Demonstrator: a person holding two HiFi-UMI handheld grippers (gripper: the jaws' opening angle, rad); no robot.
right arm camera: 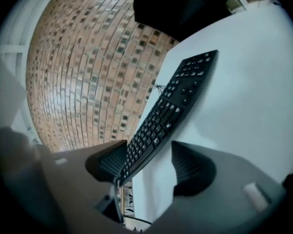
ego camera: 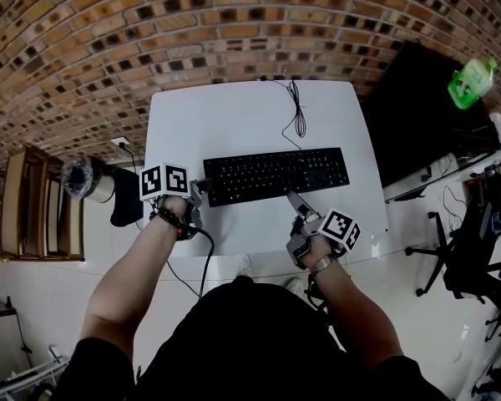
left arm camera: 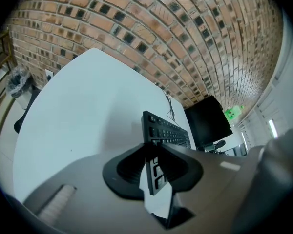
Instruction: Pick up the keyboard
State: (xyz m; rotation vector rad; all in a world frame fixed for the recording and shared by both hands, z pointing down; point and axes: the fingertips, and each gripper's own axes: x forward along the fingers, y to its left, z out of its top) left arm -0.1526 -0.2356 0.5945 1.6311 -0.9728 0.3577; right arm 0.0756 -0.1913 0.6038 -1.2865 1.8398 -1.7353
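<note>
A black keyboard [ego camera: 275,174] lies across the middle of the white table [ego camera: 225,115], its cable [ego camera: 296,111] running to the far edge. My left gripper [ego camera: 202,188] is at the keyboard's left end. In the left gripper view the keyboard's [left arm camera: 167,130] end edge sits between the pads of that gripper [left arm camera: 154,164], which is shut on it. My right gripper [ego camera: 294,197] is at the keyboard's near edge, right of centre. In the right gripper view this gripper [right arm camera: 146,165] stands wide open around the keyboard's [right arm camera: 180,89] edge, with a gap at the right pad.
A brick wall stands behind the table. A black monitor [ego camera: 417,115] and a green bottle [ego camera: 473,80] are on a desk to the right, with an office chair [ego camera: 476,245] below them. A wooden shelf [ego camera: 29,203] and a bin [ego camera: 88,178] stand to the left.
</note>
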